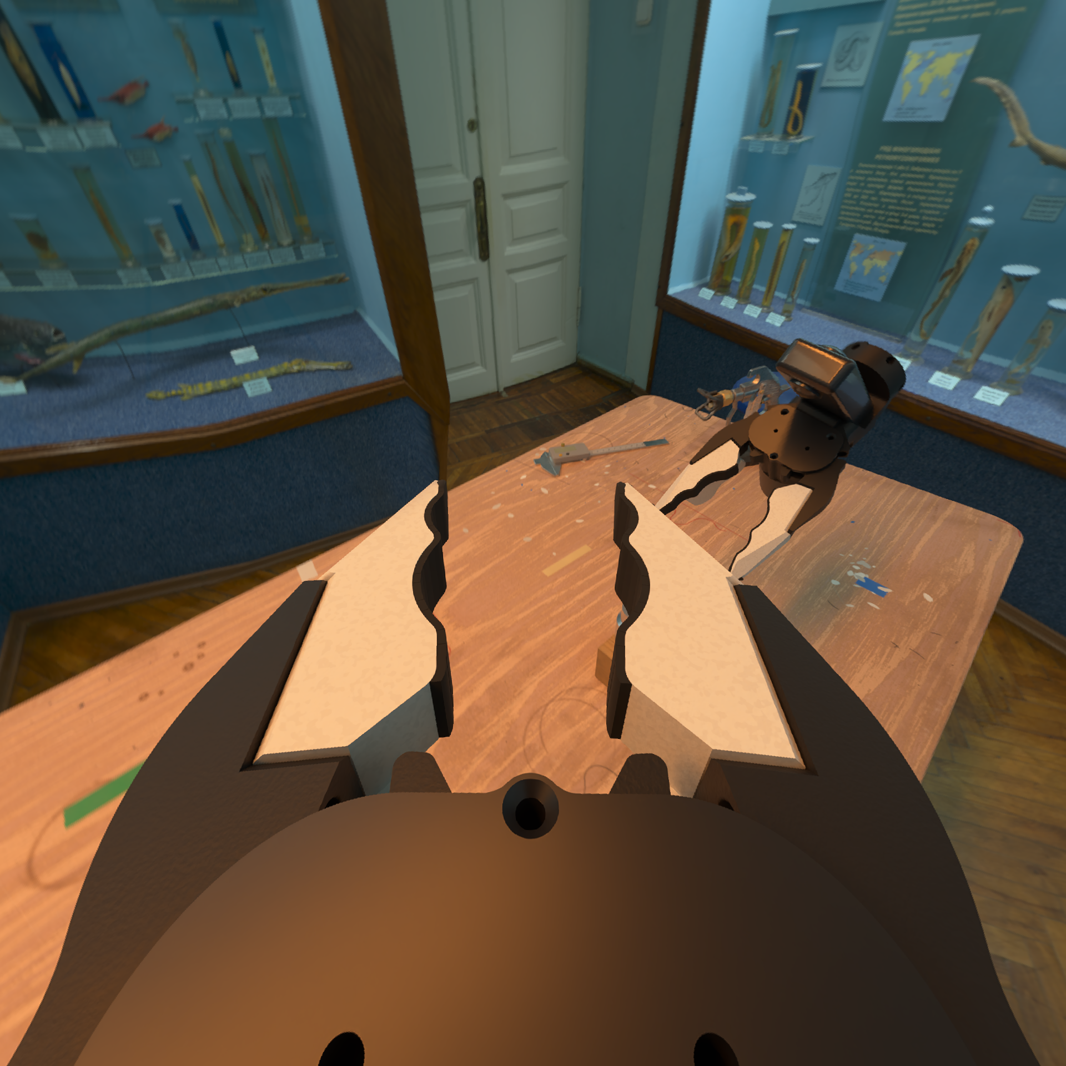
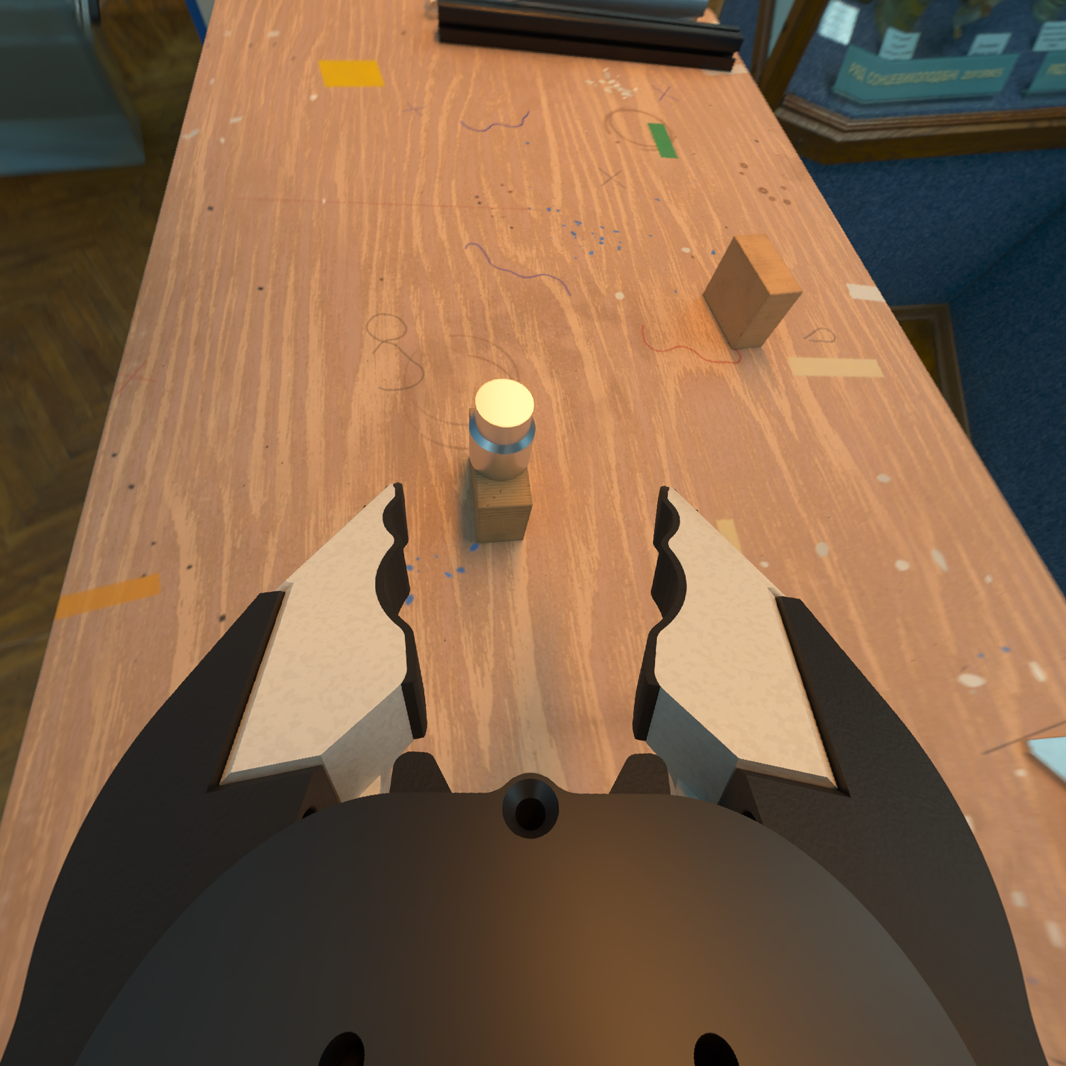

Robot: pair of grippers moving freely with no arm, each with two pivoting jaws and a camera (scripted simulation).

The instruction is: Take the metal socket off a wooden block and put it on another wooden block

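Note:
In the right wrist view a shiny metal socket (image 2: pixel 502 430) stands upright on a small wooden block (image 2: pixel 500 510) in the middle of the wooden table (image 2: pixel 277 277). My right gripper (image 2: pixel 530 490) is open and empty, just short of that block, which lies slightly left of the gap's centre. A larger wooden block (image 2: pixel 750 291) stands farther off to the right. My left gripper (image 1: pixel 530 487) is open and empty above the table (image 1: pixel 519 588). A wooden corner (image 1: pixel 603 663) peeks from behind its right finger. The right gripper (image 1: pixel 701 539) shows beyond it, open.
A grey caliper (image 1: pixel 594 453) and a drill-like tool (image 1: pixel 744 395) lie at the table's far end in the left wrist view. Dark flat bars (image 2: pixel 588 29) lie at the far end in the right wrist view. Glass display cases and a white door surround the table.

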